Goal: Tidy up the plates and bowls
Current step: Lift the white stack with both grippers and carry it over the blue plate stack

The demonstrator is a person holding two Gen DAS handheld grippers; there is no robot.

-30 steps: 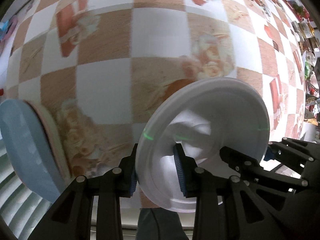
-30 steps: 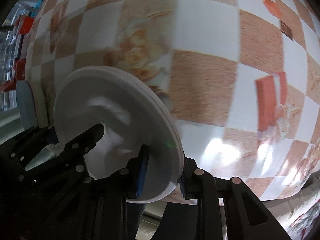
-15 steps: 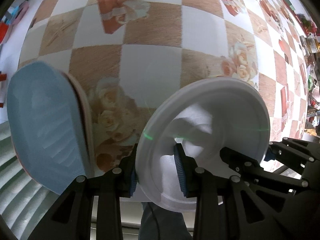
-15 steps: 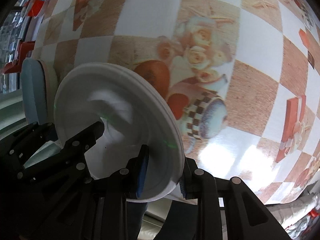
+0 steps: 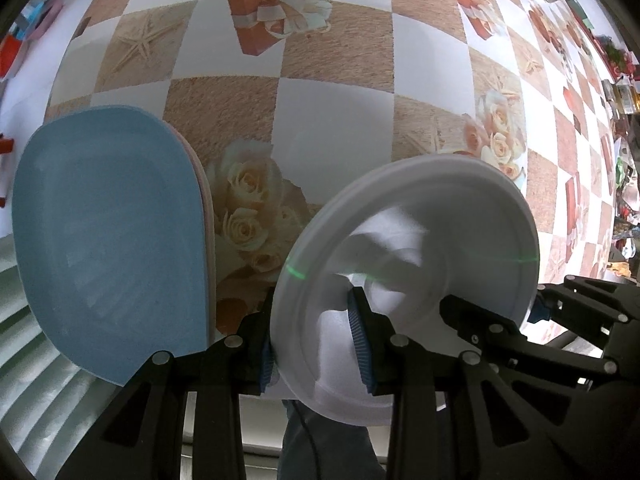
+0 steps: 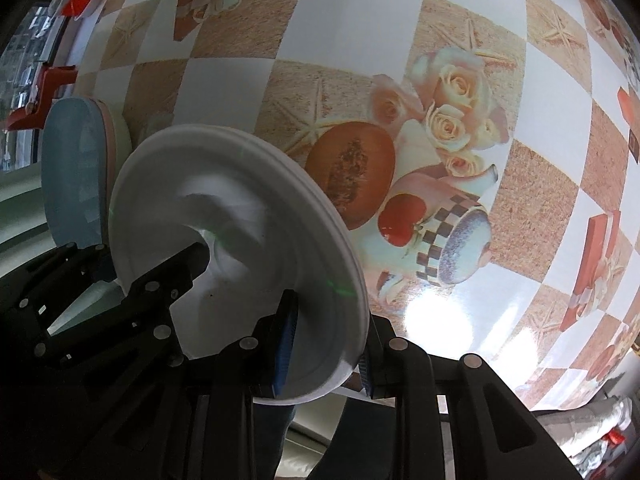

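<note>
A: Far left?

B: Blue plate [image 5: 108,240] standing on edge, stacked against a pink-rimmed one behind it; in the right wrist view seen edge-on [image 6: 74,176] at far left.

A: Middle?

B: White plate [image 5: 408,280], held on edge above the checkered tablecloth [image 5: 340,92], well apart from the blue plate. Left gripper [image 5: 314,344] pinched narrow on its lower left rim, blue pads on either face.

A: And right?

B: Right gripper [image 6: 324,344] clamped narrow on the opposite rim of the same white plate [image 6: 236,232]. Printed roses, teapot and papaya on the tablecloth [image 6: 360,40] beyond.
</note>
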